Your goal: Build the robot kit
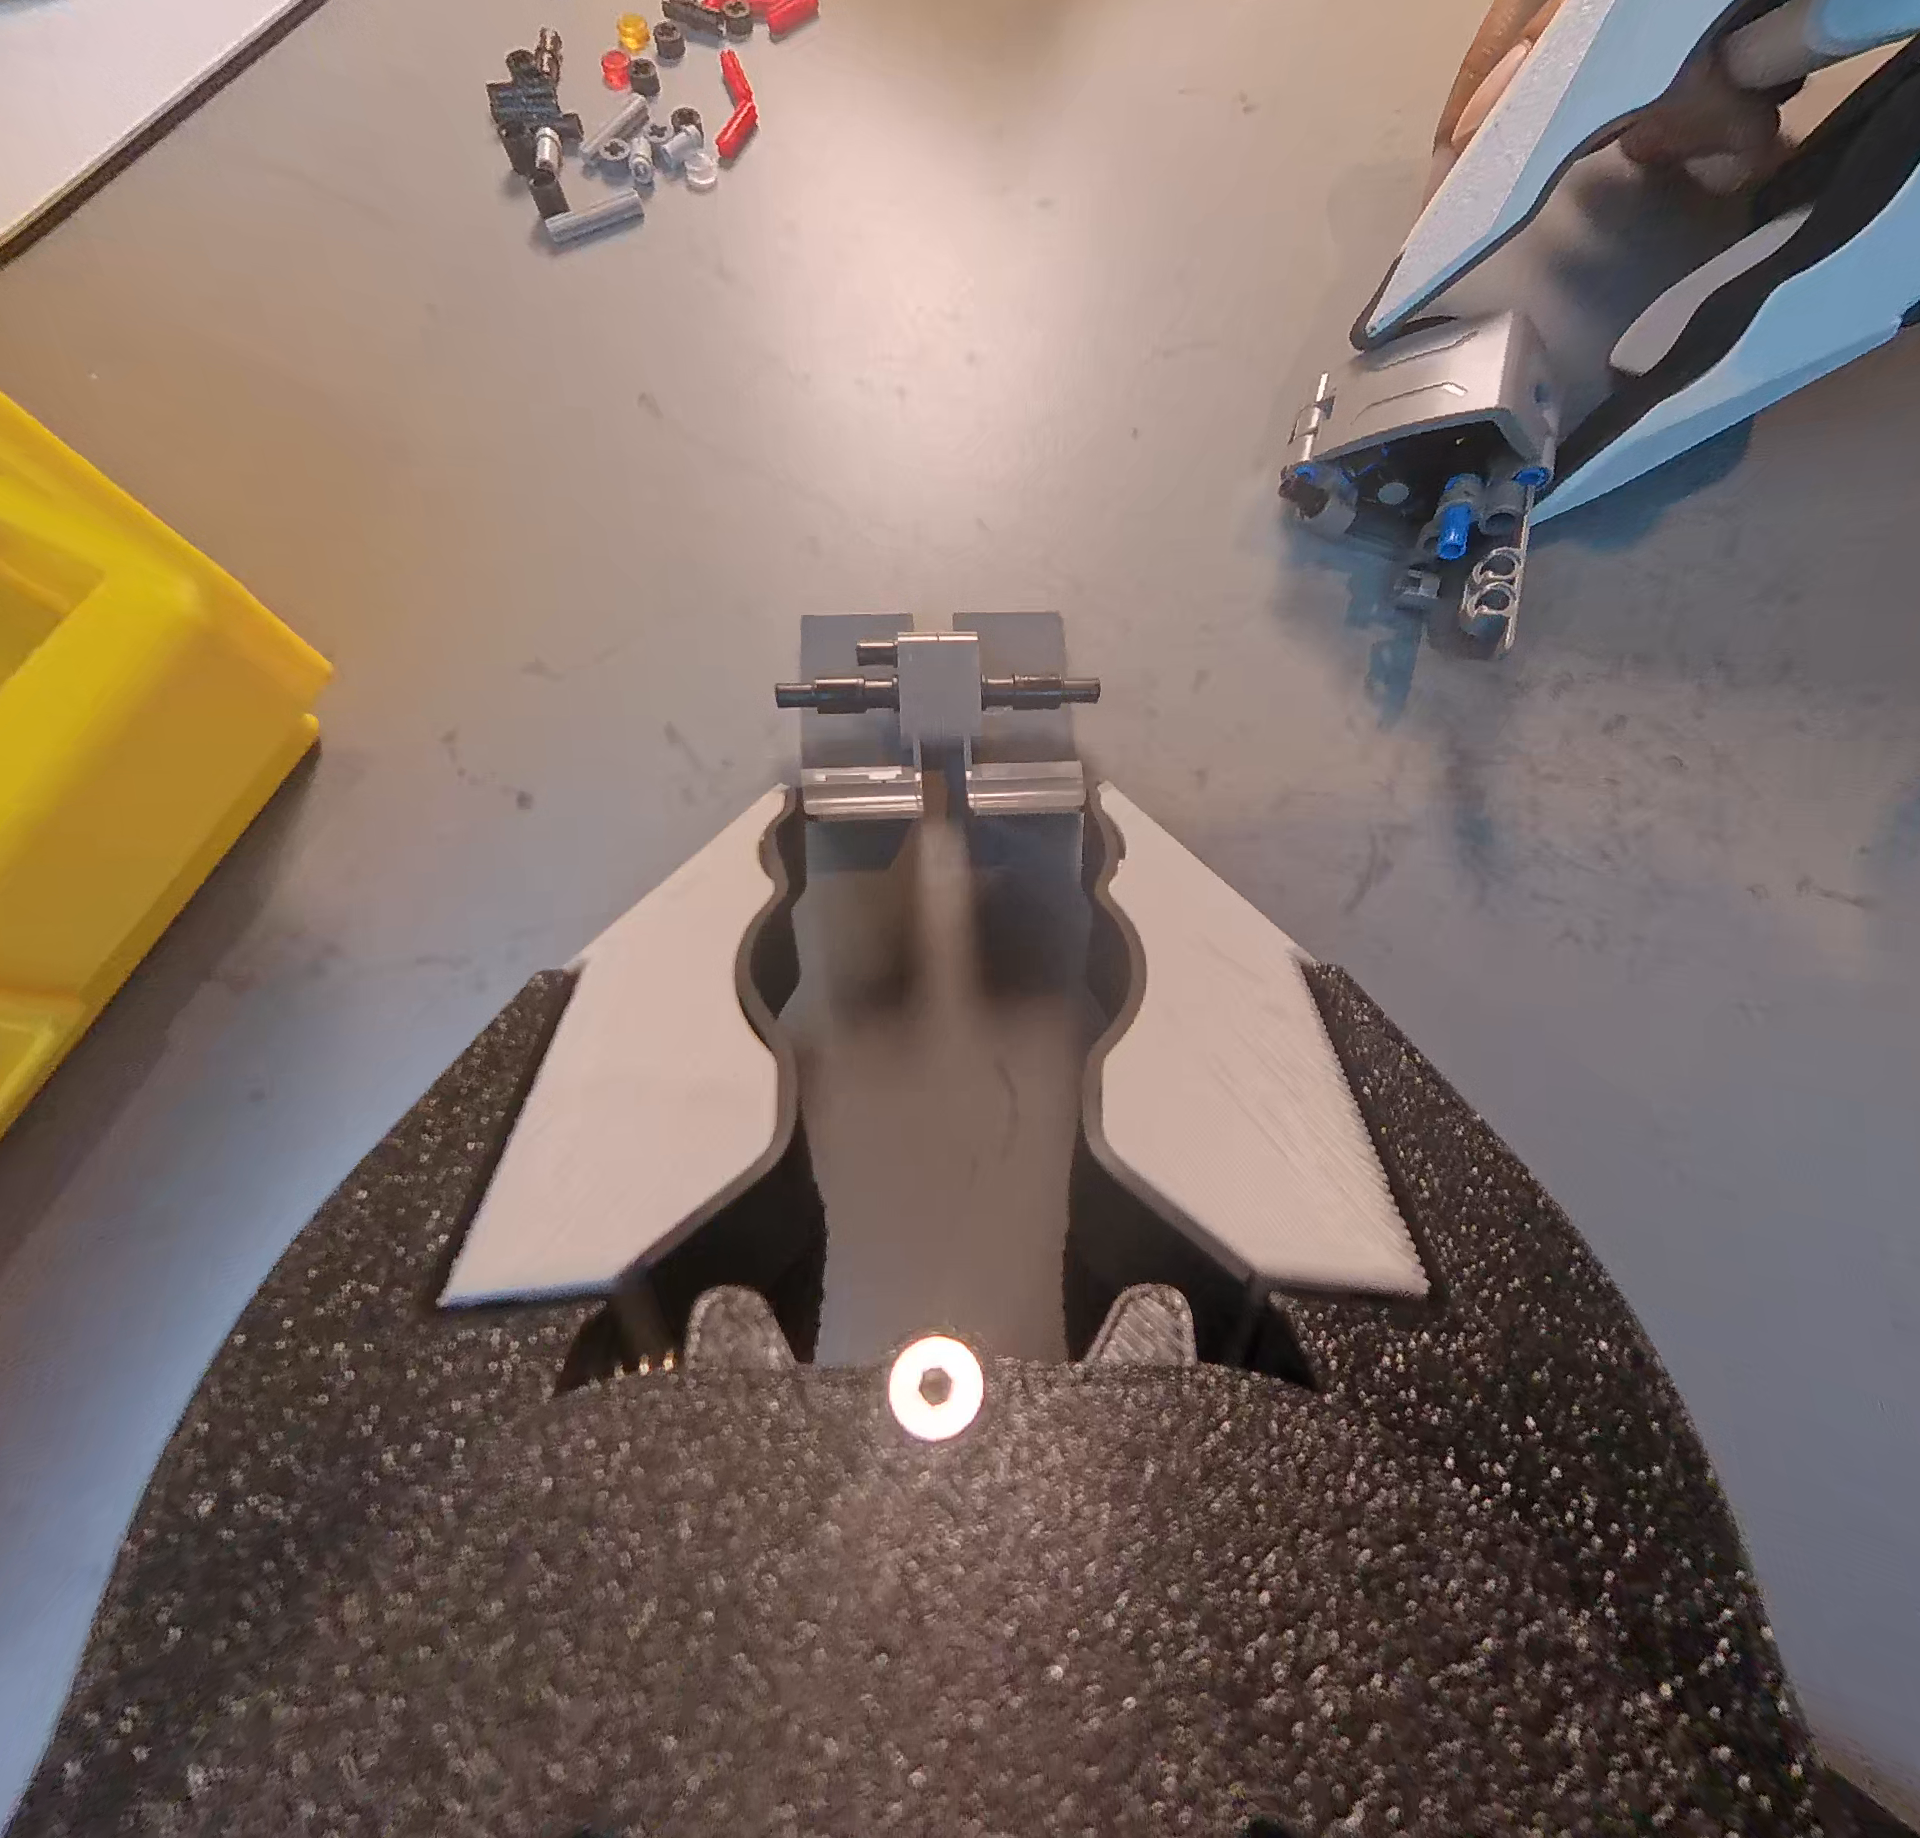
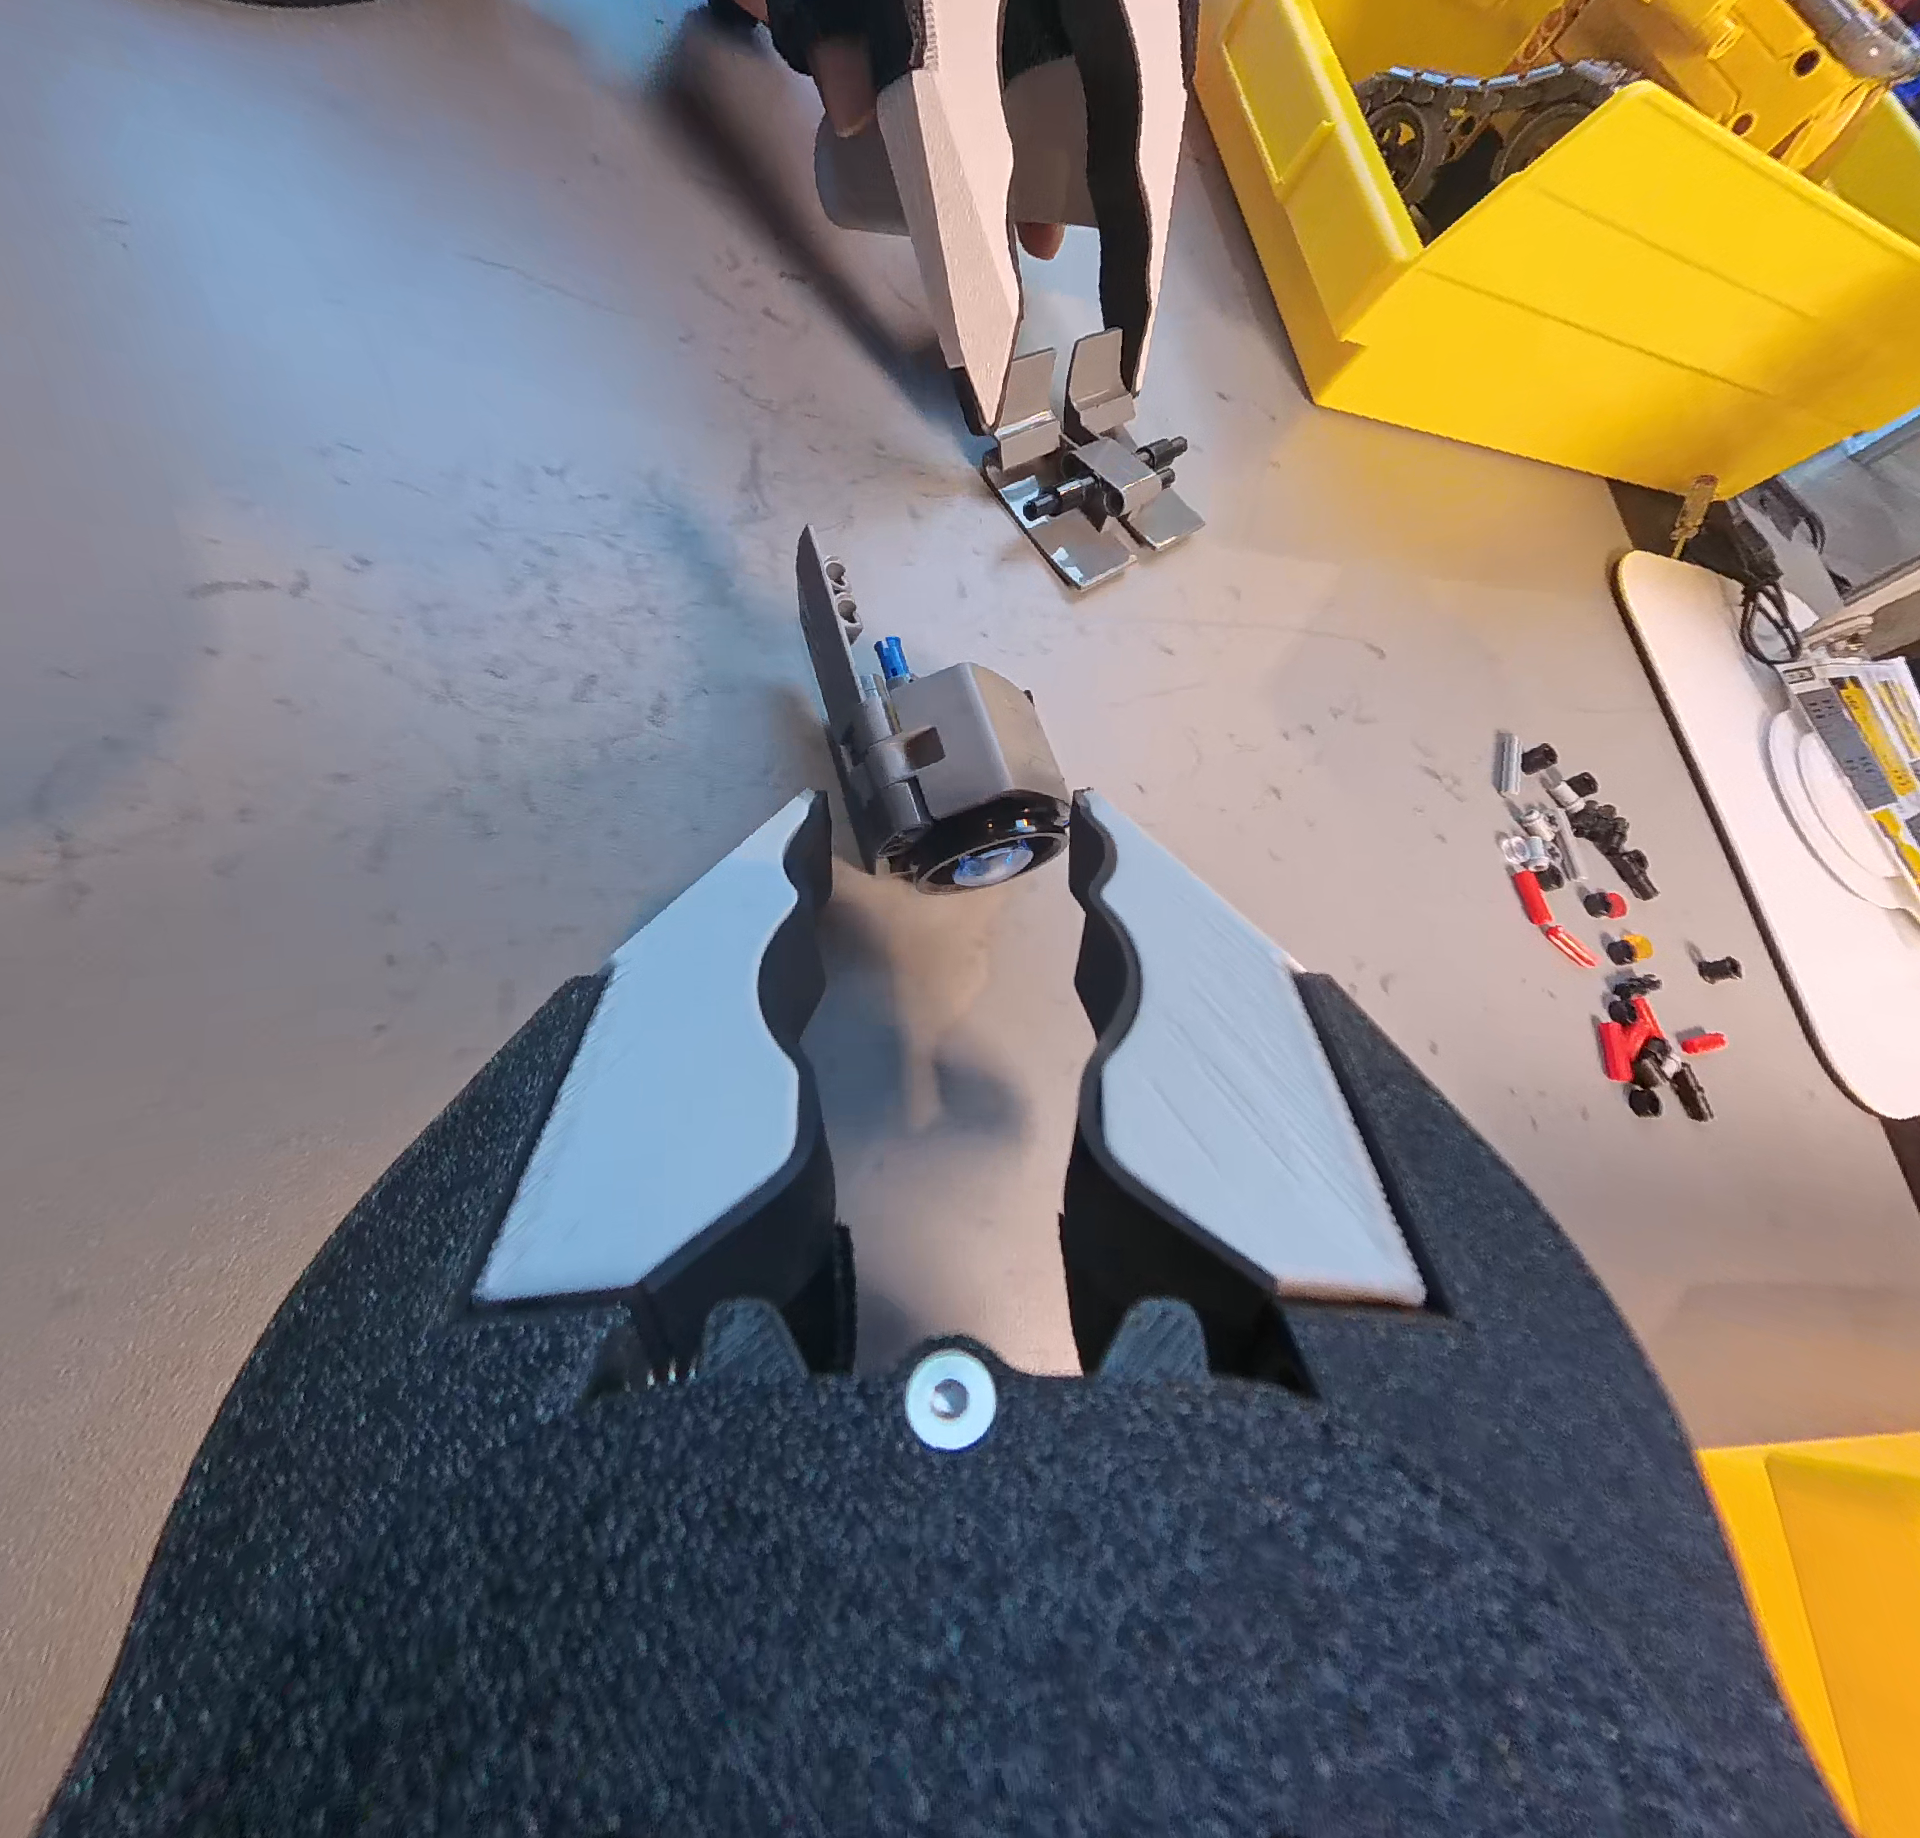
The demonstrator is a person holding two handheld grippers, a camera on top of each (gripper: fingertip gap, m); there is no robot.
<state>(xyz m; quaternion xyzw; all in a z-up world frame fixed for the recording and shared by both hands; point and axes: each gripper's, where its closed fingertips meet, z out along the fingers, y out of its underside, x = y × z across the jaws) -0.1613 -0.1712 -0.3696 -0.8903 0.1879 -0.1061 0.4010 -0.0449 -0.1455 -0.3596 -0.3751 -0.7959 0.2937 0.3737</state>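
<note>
The left gripper (image 1: 943,801) is clamped on a small grey brick assembly (image 1: 938,708), its black pins pointing left-right across the tabletop (image 1: 1039,282). The right gripper (image 2: 948,832) is squeezing a grey motor block (image 2: 961,770), long axis pointing away, with loose bricks (image 2: 1600,926) off to the right.

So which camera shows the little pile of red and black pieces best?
The left wrist view: the pile of small pieces lies well lit at the top, so red, black, grey and orange bits tell apart. The right wrist view shows the same pile at its right edge, strung out and smaller, near the white board.
</note>
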